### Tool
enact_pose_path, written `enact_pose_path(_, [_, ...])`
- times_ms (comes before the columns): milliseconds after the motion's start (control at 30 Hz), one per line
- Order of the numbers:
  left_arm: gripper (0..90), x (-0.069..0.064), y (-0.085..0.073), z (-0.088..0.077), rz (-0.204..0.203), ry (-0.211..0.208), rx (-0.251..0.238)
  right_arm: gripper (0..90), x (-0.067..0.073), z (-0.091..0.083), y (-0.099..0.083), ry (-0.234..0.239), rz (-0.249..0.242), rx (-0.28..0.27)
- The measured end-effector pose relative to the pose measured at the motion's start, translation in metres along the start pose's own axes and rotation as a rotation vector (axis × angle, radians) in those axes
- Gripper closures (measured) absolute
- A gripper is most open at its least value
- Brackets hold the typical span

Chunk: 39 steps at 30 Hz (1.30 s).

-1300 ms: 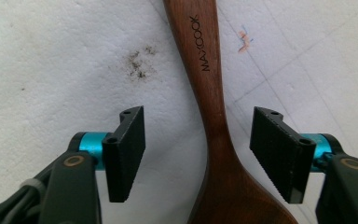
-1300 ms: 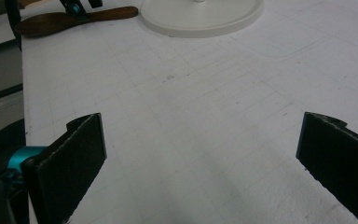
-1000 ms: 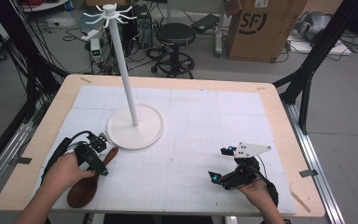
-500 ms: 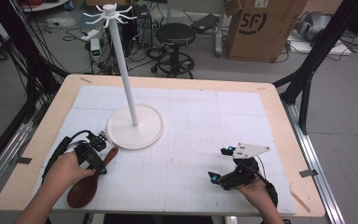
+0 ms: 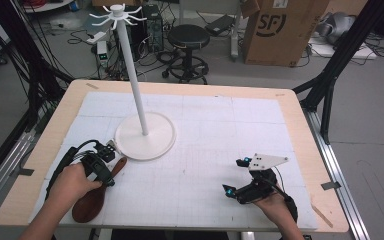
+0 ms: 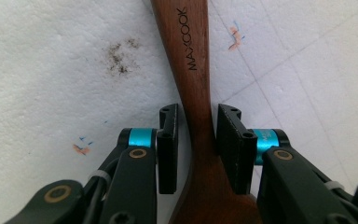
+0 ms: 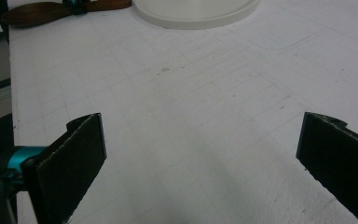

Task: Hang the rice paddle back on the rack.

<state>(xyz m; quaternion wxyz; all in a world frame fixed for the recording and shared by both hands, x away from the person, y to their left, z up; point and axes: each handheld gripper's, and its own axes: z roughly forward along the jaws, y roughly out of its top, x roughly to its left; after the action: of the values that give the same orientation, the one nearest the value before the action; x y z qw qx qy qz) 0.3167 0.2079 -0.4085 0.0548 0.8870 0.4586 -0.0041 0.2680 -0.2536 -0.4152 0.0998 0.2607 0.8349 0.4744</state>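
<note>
the left gripper (image 6: 193, 140) has just been closing on the wooden spoon (image 6: 193, 70), flat on the mat near the stand (image 5: 145, 135) (likely for hanging); right gripper (image 7: 200, 154) gapes idle.

Even, diffuse light from overhead fills the high view; the white mat on the bench (image 5: 220, 150) reads bright without glare, and shadows under the stand's base (image 5: 145, 136) are faint. That view is soft and slightly grainy, with mild bending toward its edges. The left gripper view is sharp on the wooden spoon (image 6: 193, 70), its printed lettering legible, under cool light. The right gripper view is dimmer and greyer, its near jaws blurred, a soft shadow between them.
</note>
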Motion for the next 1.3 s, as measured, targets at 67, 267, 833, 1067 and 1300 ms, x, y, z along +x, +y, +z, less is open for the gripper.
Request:
enact_pose_path(67, [72.0,0.0002,0.0002,0.0001,0.001,0.004,0.001,0.2,0.0003,0.0,-0.0001,0.003,0.004,0.0])
enact_pose_path(267, [72.7,0.0004,0.0007,0.0003,0.015,0.003,0.009,0.2,0.0001,0.0008,-0.0006,-0.002,-0.002,-0.002])
enact_pose_path(833, [78.3,0.0013,-0.0013,-0.0001,0.06,0.009,-0.002,0.2,0.0016,0.0021,-0.0026,0.001,-0.004,0.004])
enact_pose_path(1067, [78.5,0.0002,-0.0023,-0.0003,0.09,0.015,-0.01,0.2,0.0016,0.0028,-0.0029,-0.001,-0.008,0.011])
enact_pose_path(1300, [78.5,-0.0022,-0.0044,-0.0012,0.13,0.011,-0.017,0.2,0.0021,0.0032,-0.0035,0.002,-0.004,0.015])
